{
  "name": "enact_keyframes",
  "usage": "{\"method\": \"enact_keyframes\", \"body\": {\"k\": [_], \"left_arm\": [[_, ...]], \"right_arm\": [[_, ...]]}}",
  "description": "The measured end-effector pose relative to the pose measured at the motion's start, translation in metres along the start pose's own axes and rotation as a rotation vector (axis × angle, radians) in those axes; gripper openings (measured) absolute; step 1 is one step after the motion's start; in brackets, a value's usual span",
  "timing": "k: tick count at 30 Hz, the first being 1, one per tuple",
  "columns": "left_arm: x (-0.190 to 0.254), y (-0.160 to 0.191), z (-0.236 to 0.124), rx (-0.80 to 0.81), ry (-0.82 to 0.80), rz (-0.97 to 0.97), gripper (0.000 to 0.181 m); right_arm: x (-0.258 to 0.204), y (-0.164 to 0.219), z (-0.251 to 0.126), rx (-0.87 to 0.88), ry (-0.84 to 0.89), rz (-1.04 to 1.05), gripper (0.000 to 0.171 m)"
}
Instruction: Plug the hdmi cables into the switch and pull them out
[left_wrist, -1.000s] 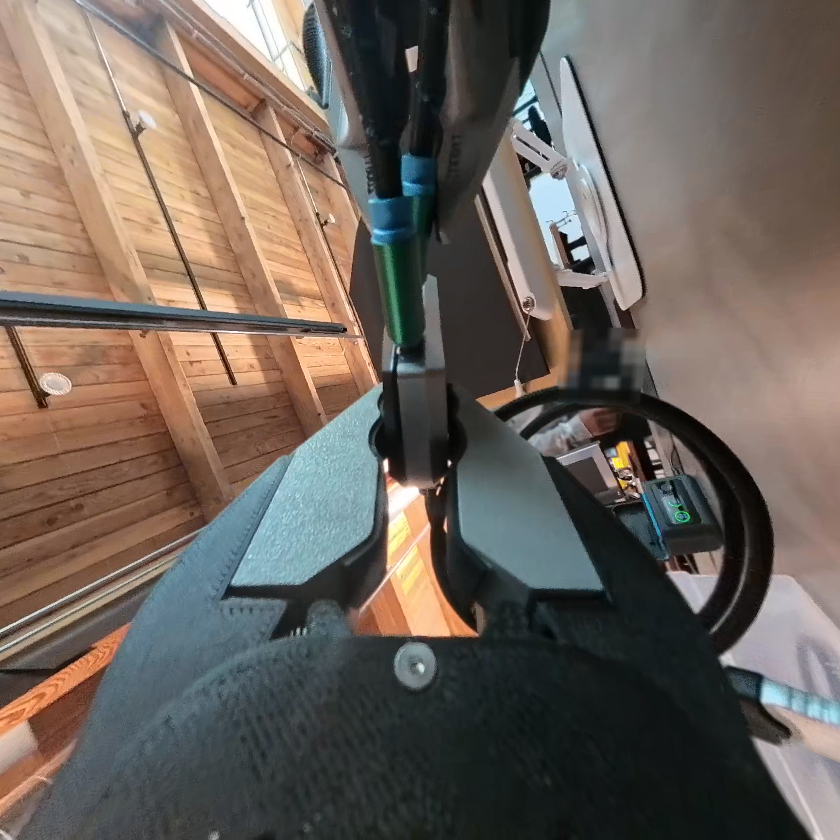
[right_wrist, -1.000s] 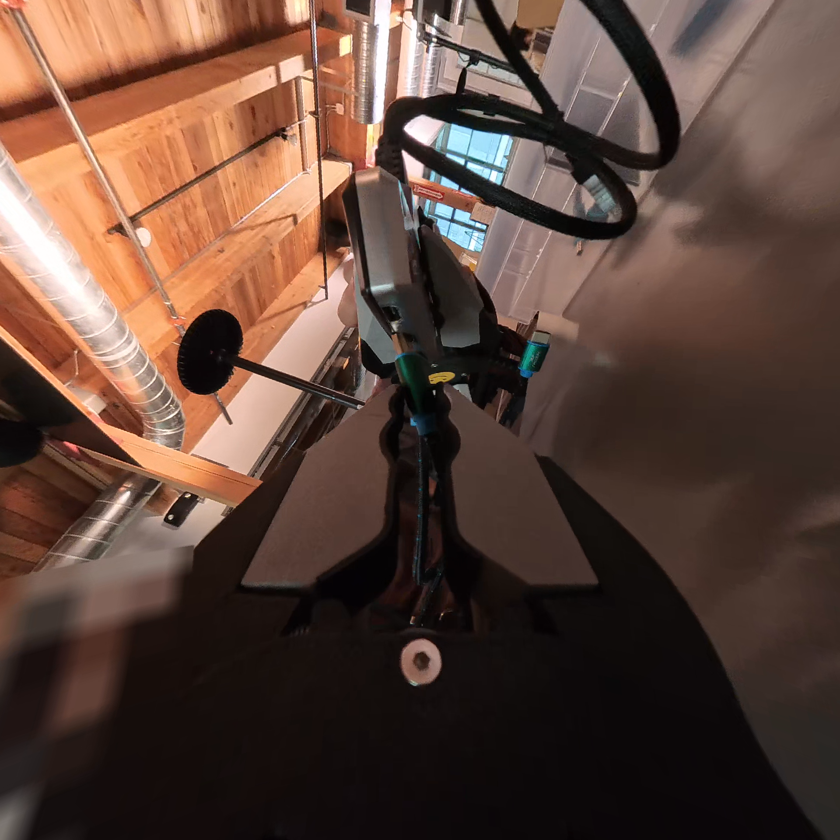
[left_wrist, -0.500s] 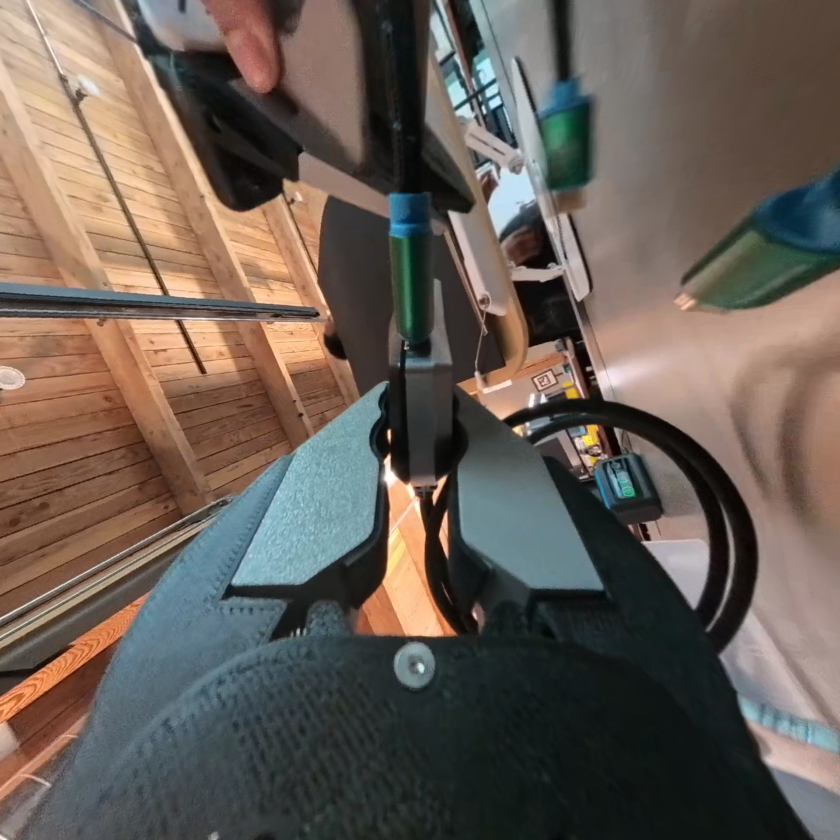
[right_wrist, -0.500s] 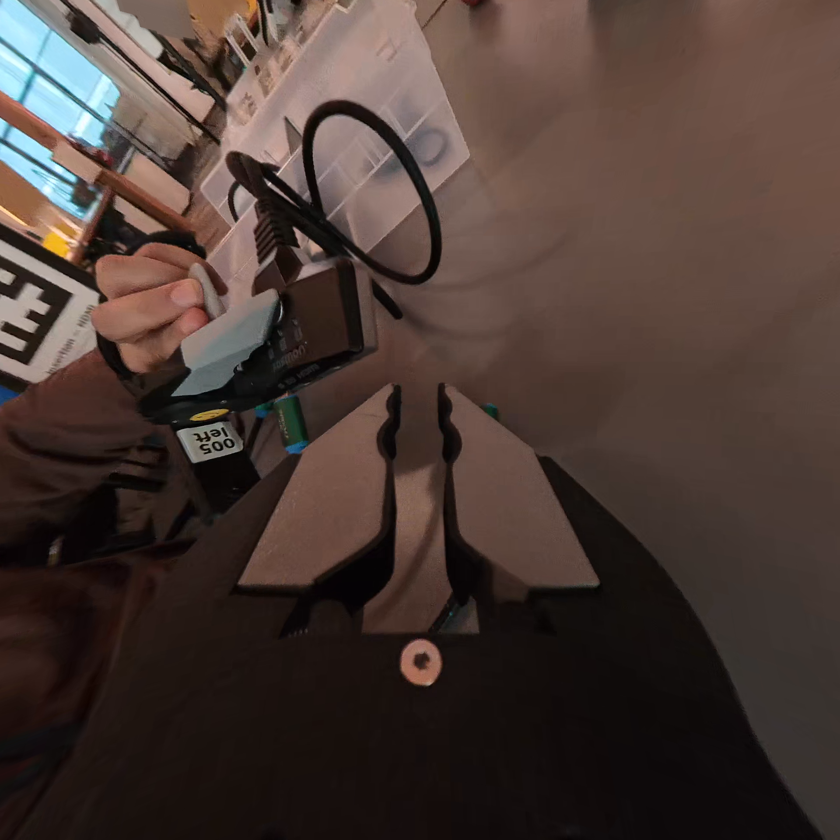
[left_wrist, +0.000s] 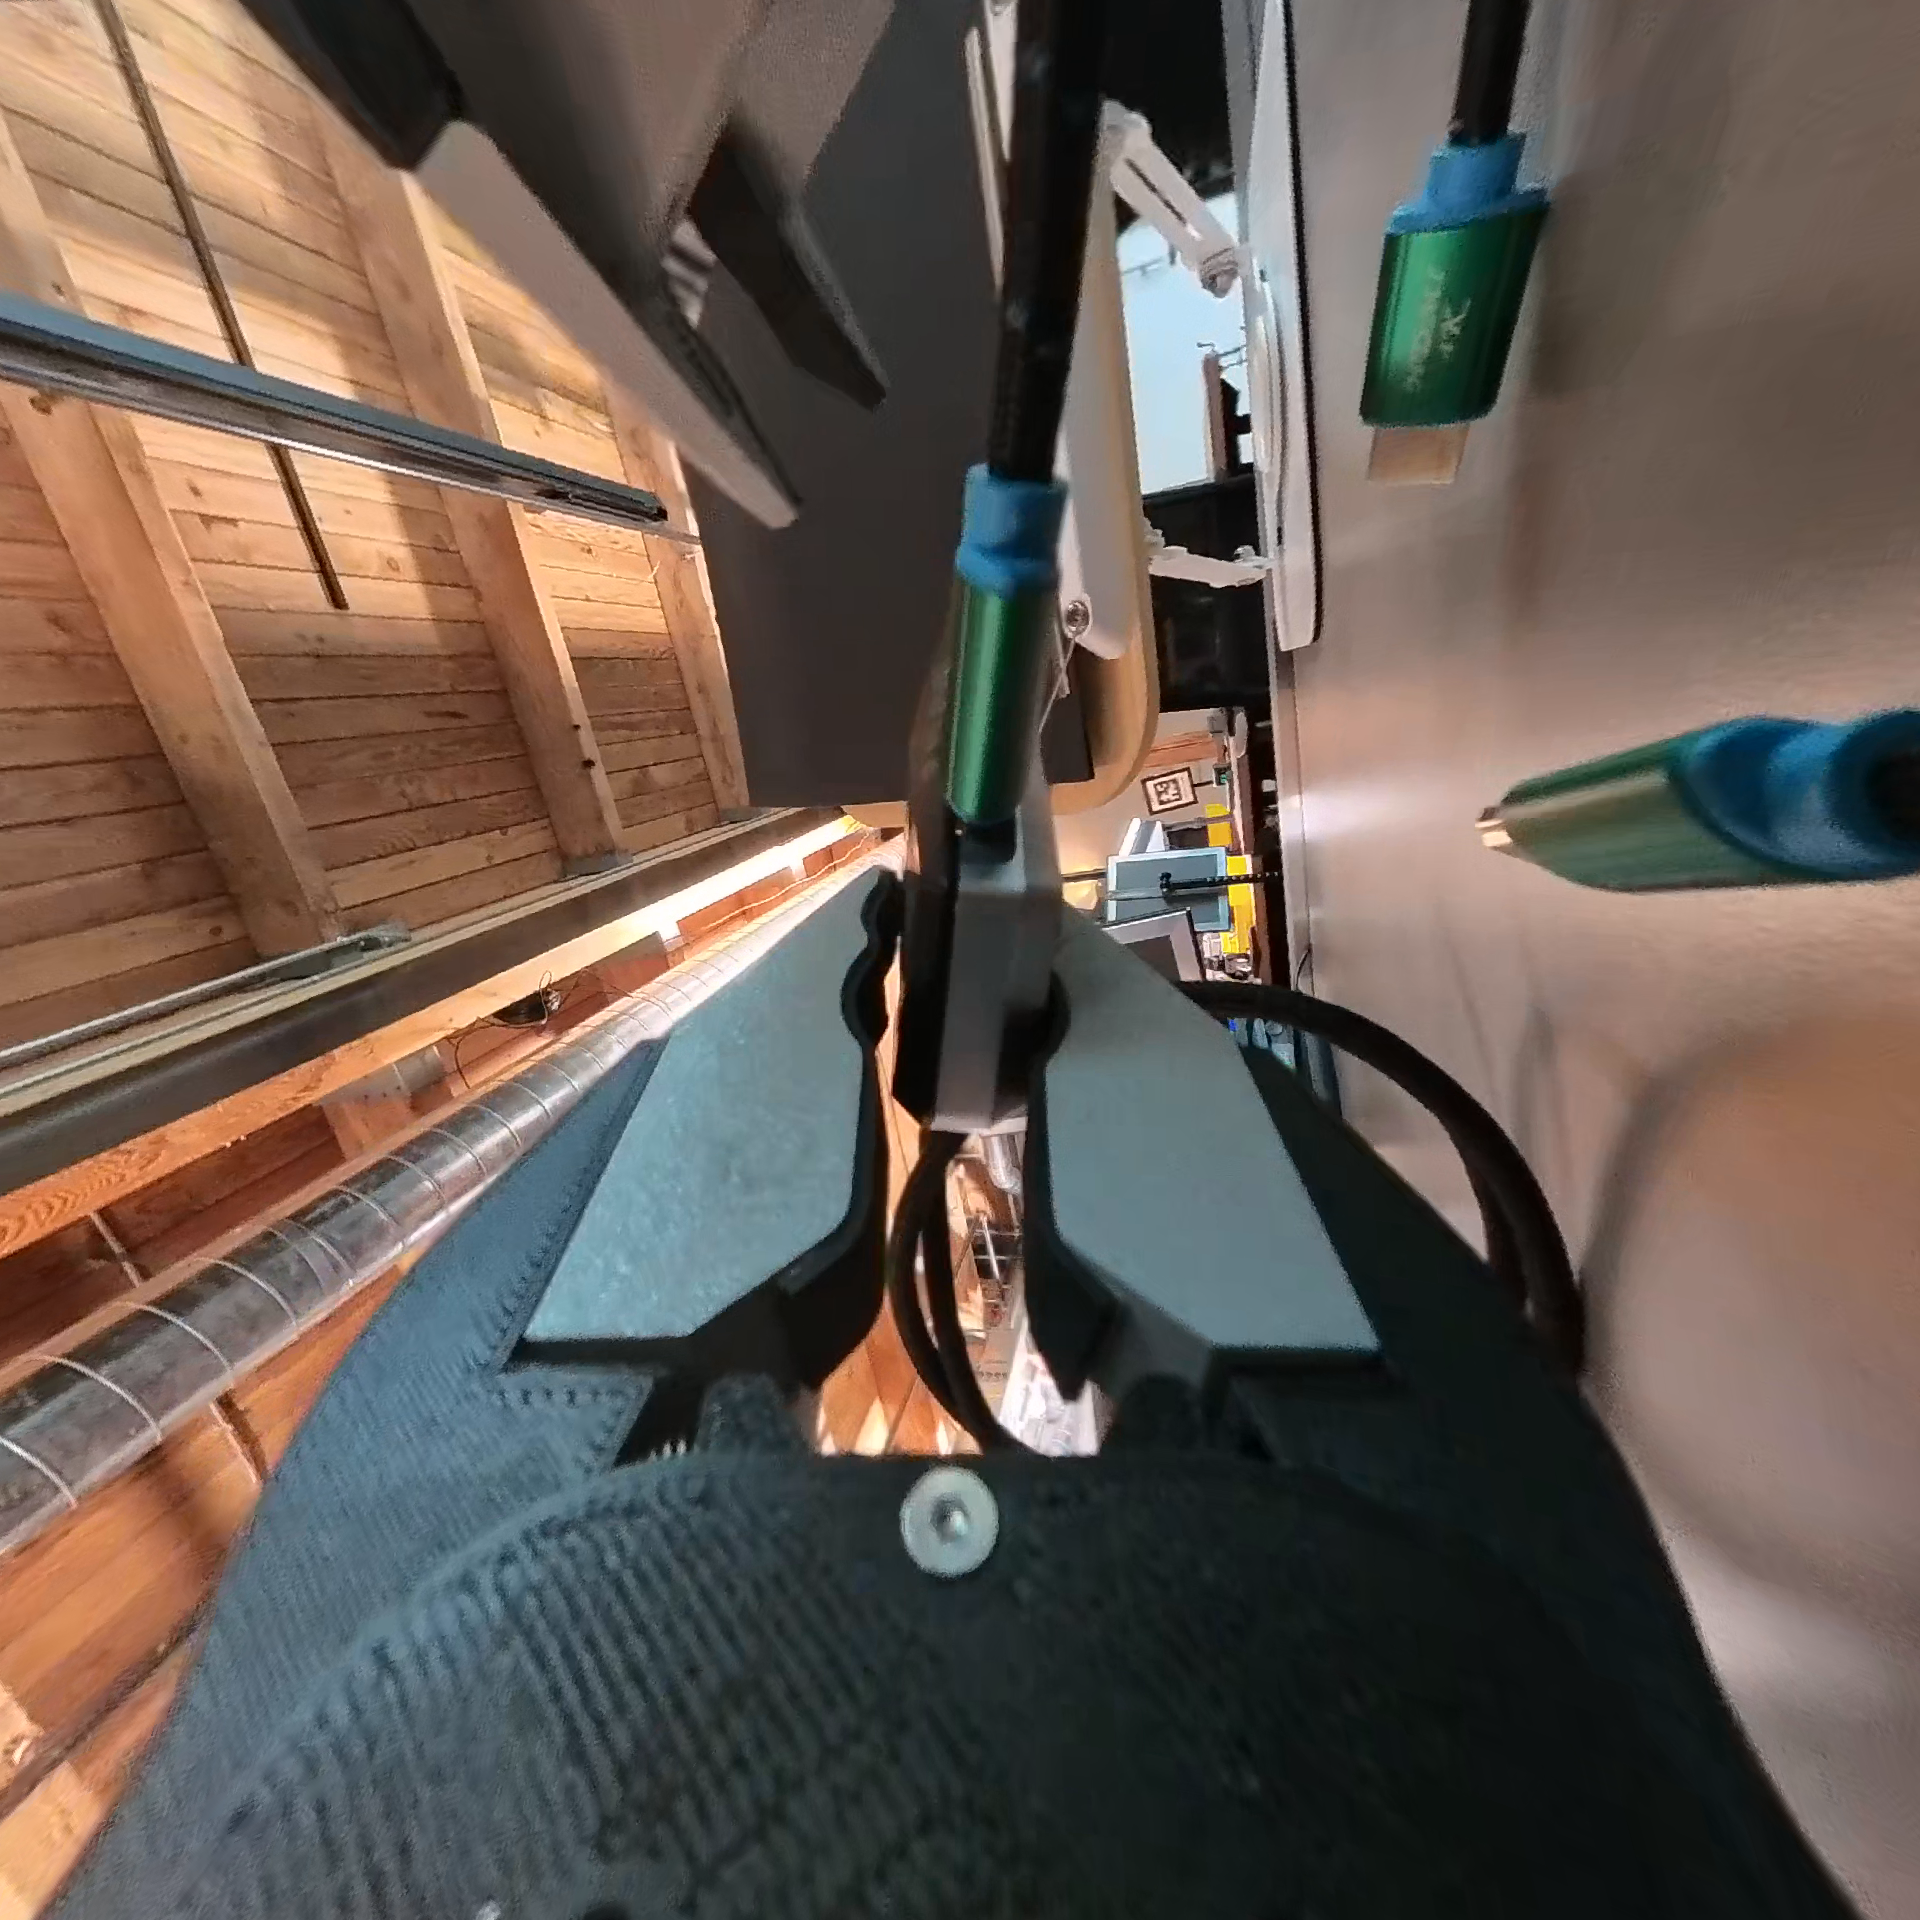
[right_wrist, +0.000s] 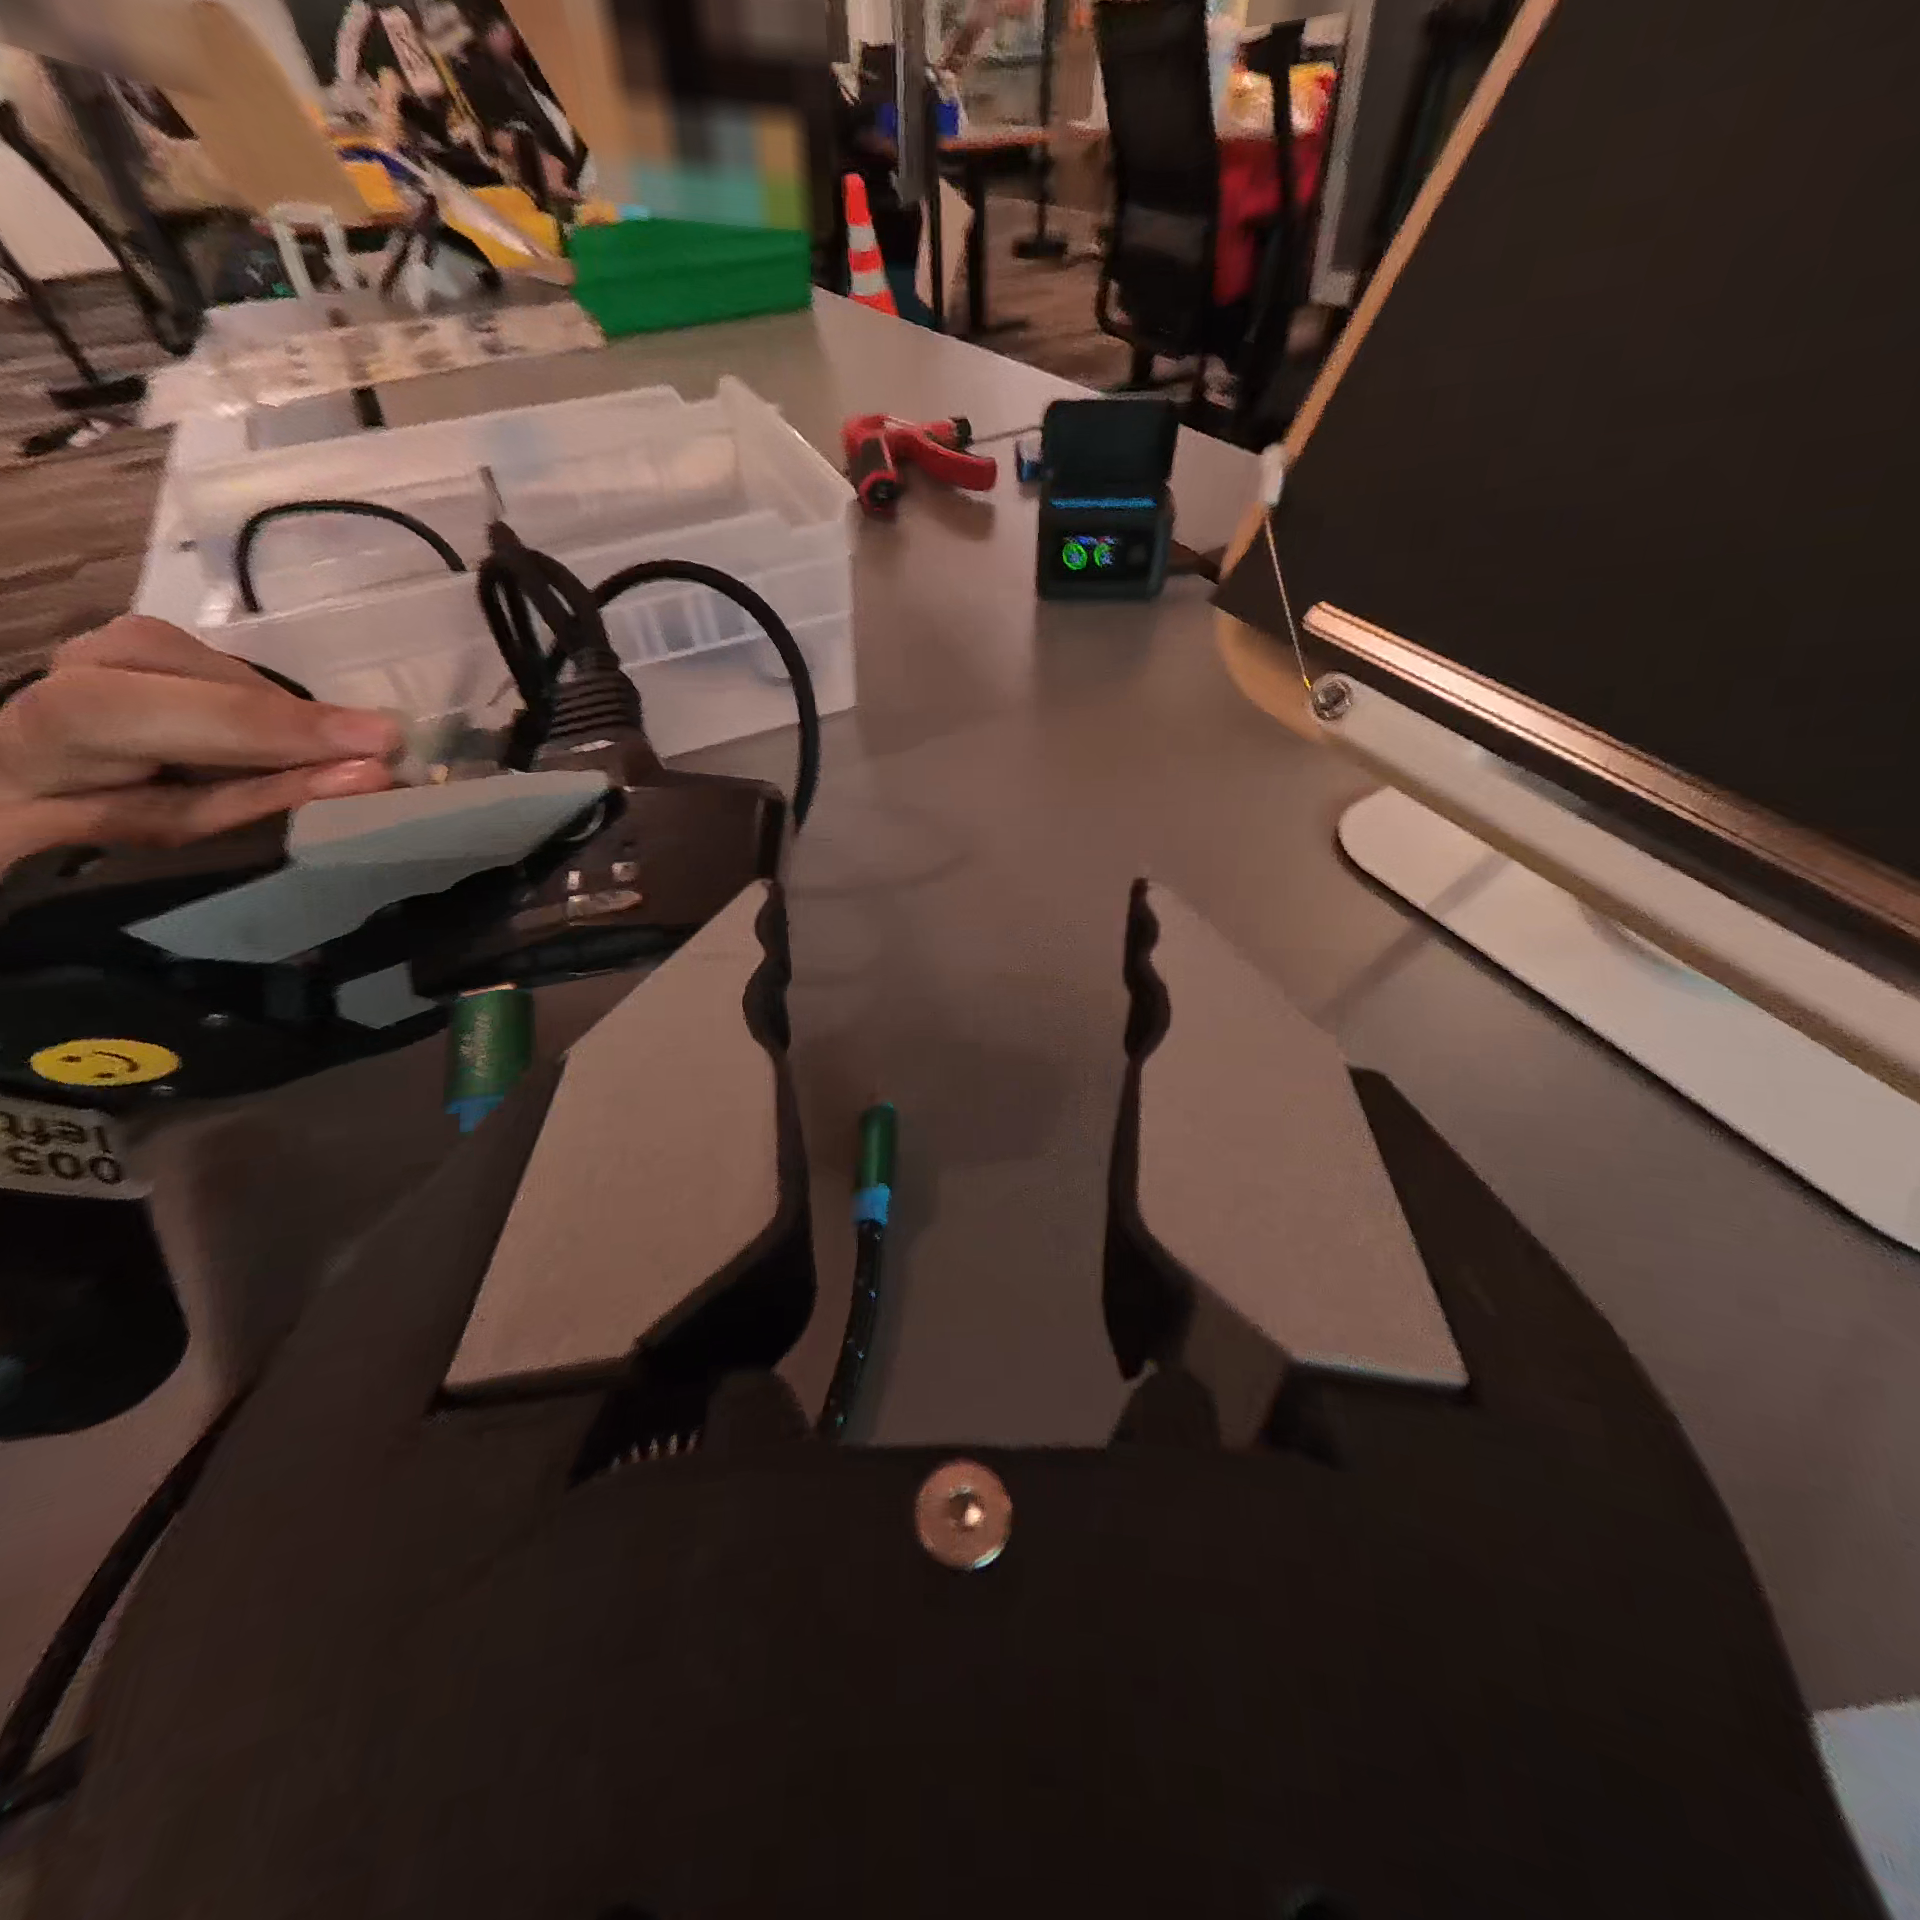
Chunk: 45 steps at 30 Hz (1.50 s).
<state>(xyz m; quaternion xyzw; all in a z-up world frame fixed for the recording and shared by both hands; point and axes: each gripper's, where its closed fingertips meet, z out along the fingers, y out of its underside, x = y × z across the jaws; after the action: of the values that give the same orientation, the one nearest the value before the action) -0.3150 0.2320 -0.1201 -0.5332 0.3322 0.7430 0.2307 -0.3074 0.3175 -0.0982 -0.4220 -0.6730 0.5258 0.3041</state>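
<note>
My left gripper (left_wrist: 961, 987) is shut on the small grey and black HDMI switch (left_wrist: 977, 997), held above the grey table. One green HDMI plug with a blue collar (left_wrist: 992, 707) sits in the switch. Two more green plugs (left_wrist: 1449, 312) (left_wrist: 1683, 821) lie loose on the table to the right. In the right wrist view my right gripper (right_wrist: 954, 914) is open and empty, low over the table. A green plug (right_wrist: 876, 1143) lies between its fingers, untouched. The left gripper with the switch (right_wrist: 665, 862) is at the left, with another green plug (right_wrist: 486, 1049) below it.
A clear plastic organiser box (right_wrist: 499, 520) stands behind the switch. A black device with a lit display (right_wrist: 1107, 514) and a red tool (right_wrist: 914, 462) lie farther back. A monitor (right_wrist: 1610, 416) on a white stand base (right_wrist: 1558, 935) fills the right. A hand (right_wrist: 156, 717) holds the left gripper.
My right gripper has let go of the cable at the switch, opened wide and swung down over the table. One plug has come out of the switch; one stays in.
</note>
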Motion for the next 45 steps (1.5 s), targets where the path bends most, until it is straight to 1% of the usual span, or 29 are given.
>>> {"method": "enact_keyframes", "body": {"k": [2,3,5,7,9,12,15,17,20,24,25,26,27,30,34,37,39,41,45], "left_arm": [[0.001,0.000,-0.002,-0.004,-0.017,-0.035,0.021],[0.001,-0.001,-0.004,-0.004,-0.026,-0.057,0.022],[0.004,-0.002,-0.006,-0.003,-0.034,-0.092,0.022],[0.006,-0.001,-0.005,-0.005,-0.022,-0.104,0.022],[0.010,0.001,-0.004,-0.007,0.001,-0.135,0.023],[0.020,0.005,-0.003,-0.020,0.061,-0.165,0.021],[0.032,0.018,-0.002,-0.065,0.145,-0.275,0.020],[0.033,0.028,-0.002,-0.089,0.148,-0.324,0.020],[0.036,0.023,-0.004,-0.066,0.156,-0.287,0.020],[0.033,0.008,-0.005,-0.024,0.135,-0.221,0.020],[0.034,0.007,-0.005,-0.020,0.139,-0.220,0.020],[0.034,0.006,-0.004,-0.019,0.142,-0.218,0.020],[0.035,0.007,-0.004,-0.020,0.144,-0.219,0.020],[0.035,0.009,-0.004,-0.024,0.147,-0.235,0.020],[0.035,0.012,-0.005,-0.034,0.148,-0.249,0.020],[0.035,0.012,-0.005,-0.035,0.149,-0.252,0.020],[0.036,0.012,-0.005,-0.037,0.153,-0.250,0.020],[0.036,0.012,-0.004,-0.036,0.155,-0.250,0.020],[0.037,0.012,-0.004,-0.039,0.160,-0.249,0.020]], "right_arm": [[-0.005,0.007,0.002,-0.056,-0.033,-0.049,0.073],[-0.010,0.012,0.003,-0.096,-0.066,-0.073,0.072],[-0.018,0.029,0.007,-0.197,-0.109,-0.098,0.068],[-0.019,0.047,0.011,-0.296,-0.107,-0.100,0.067],[-0.023,0.061,0.013,-0.368,-0.117,-0.102,0.063],[-0.032,0.076,0.015,-0.444,-0.124,-0.146,0.061],[-0.031,0.088,0.015,-0.498,-0.070,-0.253,0.055],[-0.030,0.096,0.015,-0.526,-0.034,-0.321,0.054],[-0.034,0.103,0.015,-0.539,-0.018,-0.408,0.045],[-0.038,0.108,0.018,-0.552,-0.008,-0.485,0.041],[-0.035,0.111,0.020,-0.564,0.003,-0.504,0.038],[-0.031,0.112,0.021,-0.571,0.028,-0.519,0.028],[-0.026,0.112,0.021,-0.577,0.054,-0.535,0.023],[-0.019,0.111,0.021,-0.581,0.097,-0.599,0.023],[-0.030,0.110,0.019,-0.567,0.056,-0.643,0.023],[-0.029,0.112,0.017,-0.581,0.047,-0.656,0.024],[-0.025,0.113,0.017,-0.590,0.054,-0.652,0.021],[-0.022,0.115,0.018,-0.596,0.061,-0.673,0.012],[-0.020,0.114,0.022,-0.569,0.101,-0.722,0.012]]}}
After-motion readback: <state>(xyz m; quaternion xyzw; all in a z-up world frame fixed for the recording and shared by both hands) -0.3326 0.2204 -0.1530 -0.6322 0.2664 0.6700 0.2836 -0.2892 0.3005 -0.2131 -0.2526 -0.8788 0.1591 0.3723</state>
